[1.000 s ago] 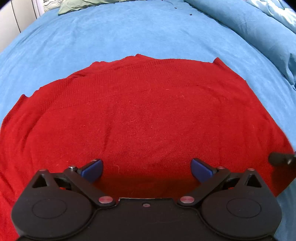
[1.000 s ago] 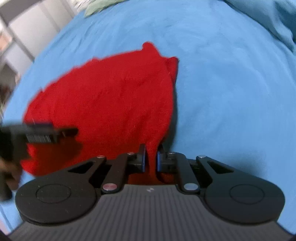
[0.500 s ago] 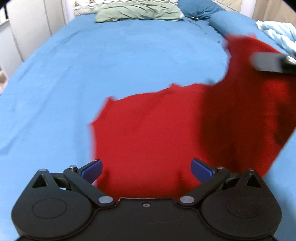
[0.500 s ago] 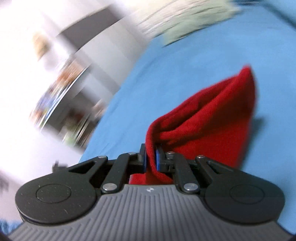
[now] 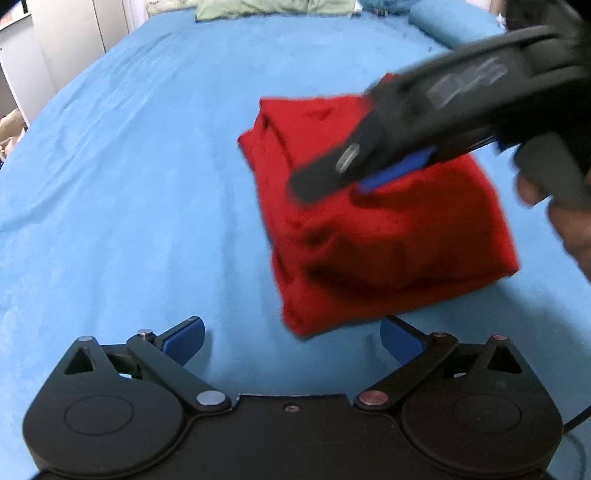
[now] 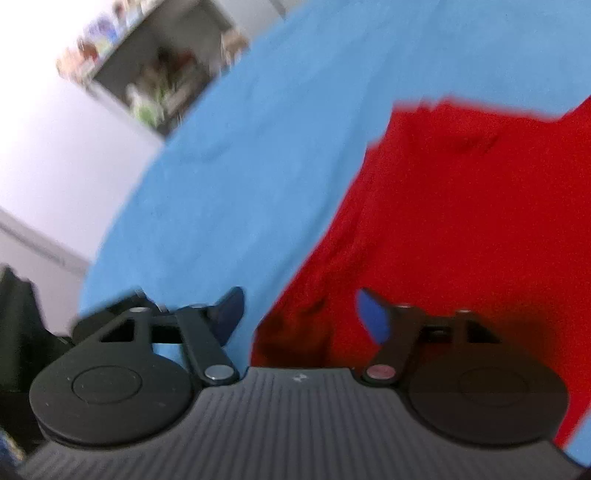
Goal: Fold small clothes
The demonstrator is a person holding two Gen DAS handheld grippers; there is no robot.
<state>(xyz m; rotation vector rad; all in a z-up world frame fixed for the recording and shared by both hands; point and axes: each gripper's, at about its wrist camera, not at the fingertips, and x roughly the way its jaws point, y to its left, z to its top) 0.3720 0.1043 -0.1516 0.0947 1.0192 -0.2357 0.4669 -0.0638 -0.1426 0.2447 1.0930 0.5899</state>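
We see the red knit garment [image 5: 380, 218] lying folded in a thick, rumpled bundle on the blue bed sheet [image 5: 129, 166]. Our left gripper [image 5: 291, 338] and right gripper [image 6: 299, 314] both have their fingers spread, grasping nothing.

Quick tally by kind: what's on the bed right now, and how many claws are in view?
Red folded garment: 1
Green pillow: 1
Blue bolster pillow: 1
Claws: 2, left claw open over the blue sheet, right claw open over the garment
Total: 5

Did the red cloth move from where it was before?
Yes. The red cloth was spread wide across the blue bed; now it is folded into a small bundle, toward the right.
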